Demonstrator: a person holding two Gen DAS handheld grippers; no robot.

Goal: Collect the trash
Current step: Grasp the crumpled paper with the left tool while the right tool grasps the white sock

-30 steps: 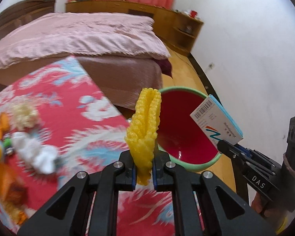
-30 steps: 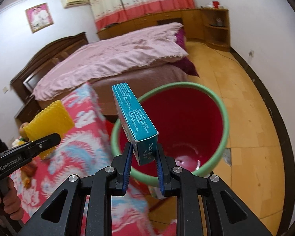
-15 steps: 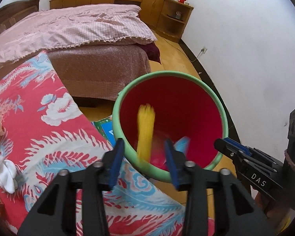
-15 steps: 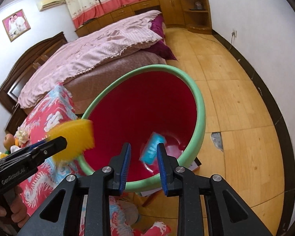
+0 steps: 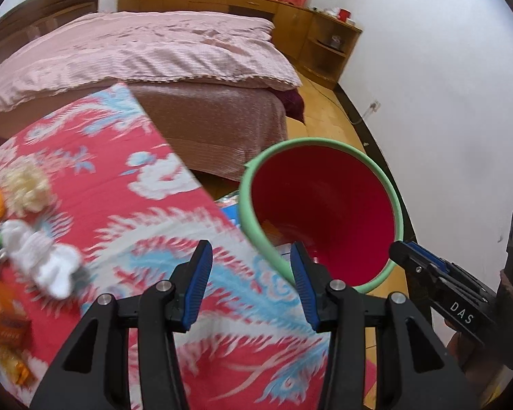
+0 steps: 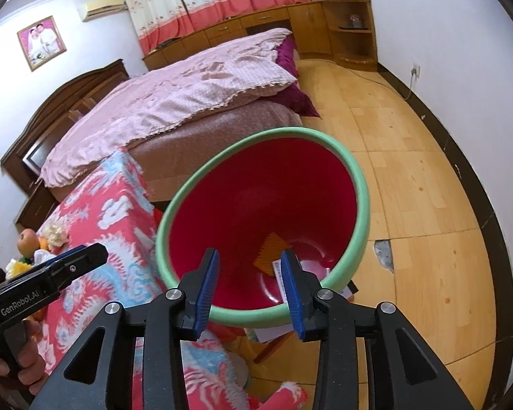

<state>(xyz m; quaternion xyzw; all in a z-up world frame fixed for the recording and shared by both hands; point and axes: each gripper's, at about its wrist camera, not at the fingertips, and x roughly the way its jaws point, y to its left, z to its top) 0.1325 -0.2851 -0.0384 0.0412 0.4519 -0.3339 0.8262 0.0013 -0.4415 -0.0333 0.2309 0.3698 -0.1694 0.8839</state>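
Observation:
A red bin with a green rim stands on the floor by the table's corner. In its bottom lie a yellow ridged piece and a white-and-teal box, the box partly behind a finger. My left gripper is open and empty over the table edge beside the bin. My right gripper hangs over the bin's near rim, its jaws opening with nothing between them. On the table's left lie a white crumpled tissue, a cream wad and an orange packet.
The table wears a red floral cloth. A bed with a pink cover stands behind it, with wooden cabinets at the far wall. Wooden floor runs right of the bin to a white wall. Papers lie under the bin.
Both grippers let go: the yellow piece and the teal box fell into the bin. Both sets of jaws opened. The left view swung back toward the table.

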